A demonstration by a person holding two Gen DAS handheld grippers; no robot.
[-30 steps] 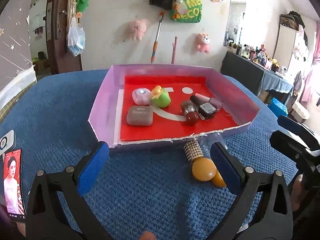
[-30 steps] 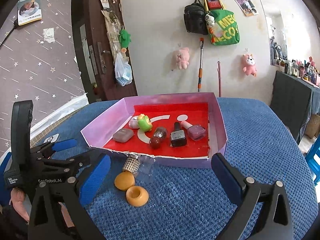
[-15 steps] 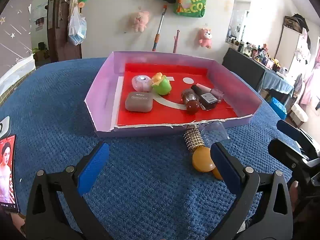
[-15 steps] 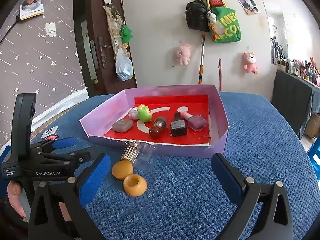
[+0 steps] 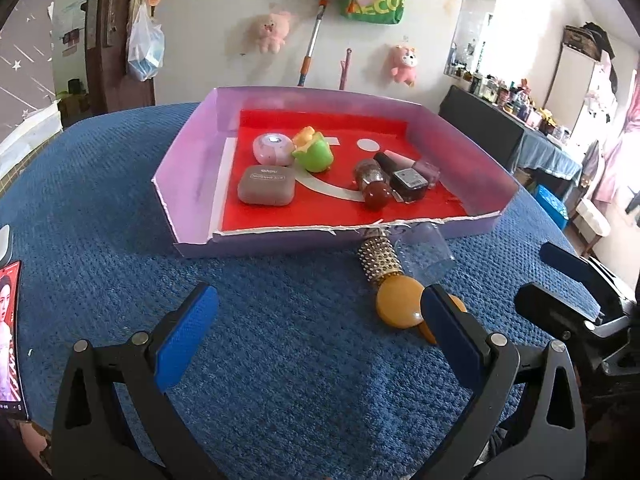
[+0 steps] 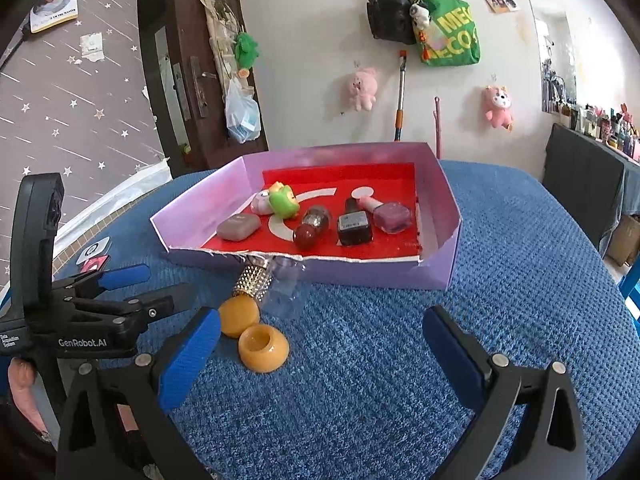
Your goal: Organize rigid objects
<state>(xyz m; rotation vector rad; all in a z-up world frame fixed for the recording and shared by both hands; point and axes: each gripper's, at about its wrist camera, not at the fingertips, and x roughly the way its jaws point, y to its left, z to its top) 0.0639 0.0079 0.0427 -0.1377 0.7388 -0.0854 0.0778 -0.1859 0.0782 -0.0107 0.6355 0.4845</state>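
Two amber pieces lie loose on the blue cloth (image 6: 400, 380): a studded bottle (image 5: 380, 258) with an amber ball end (image 5: 400, 306), its long axis running from the left gripper (image 5: 316, 328) toward the tray (image 5: 188, 184), ball end nearest the tool — and a hollow amber cap (image 6: 263, 347), opening up. A clear cup (image 5: 426, 250) lies beside the studs, touching the tray's torn front wall. The bottle sits just ahead of the left gripper's right finger; the cap is just ahead of the right gripper's (image 6: 320, 348) left finger. Both grippers are spread wide, holding nothing.
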